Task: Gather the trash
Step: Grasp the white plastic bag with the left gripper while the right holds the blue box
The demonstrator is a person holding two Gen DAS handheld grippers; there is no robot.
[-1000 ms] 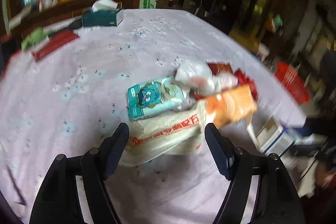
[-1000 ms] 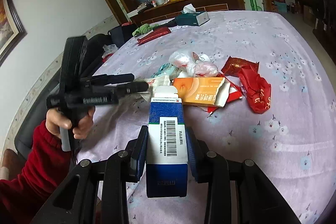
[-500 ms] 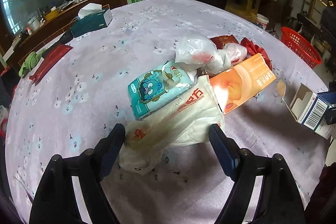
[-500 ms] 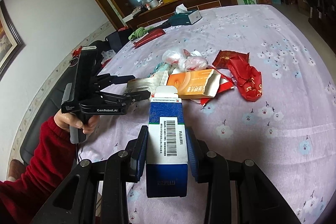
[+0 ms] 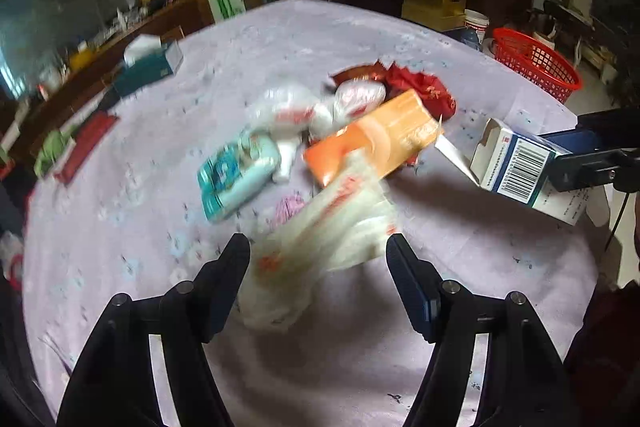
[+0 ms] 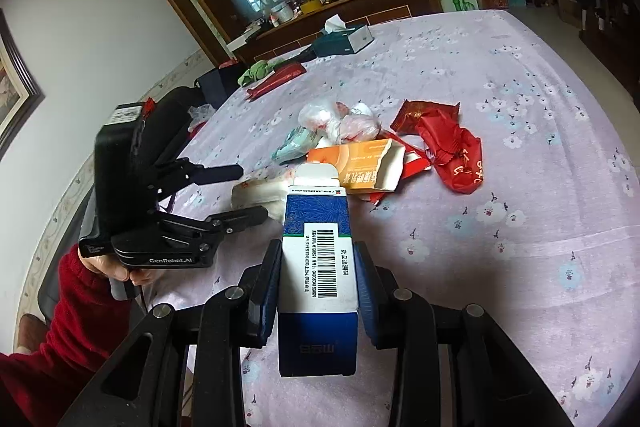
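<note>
**Gripper and Trash Status**

The right gripper (image 6: 318,269) is clamped on a blue-and-white carton (image 6: 318,255), held upright between its fingers with the top flap open. The left gripper (image 5: 318,259) is spread wide, and a blurred white plastic bag (image 5: 320,239) lies between its fingertips on the tablecloth (image 5: 120,211). Just beyond the bag, an orange box (image 5: 376,135) and a teal packet (image 5: 236,175) are seen. A red basket (image 5: 536,63) stands well beyond the table edge.
</note>
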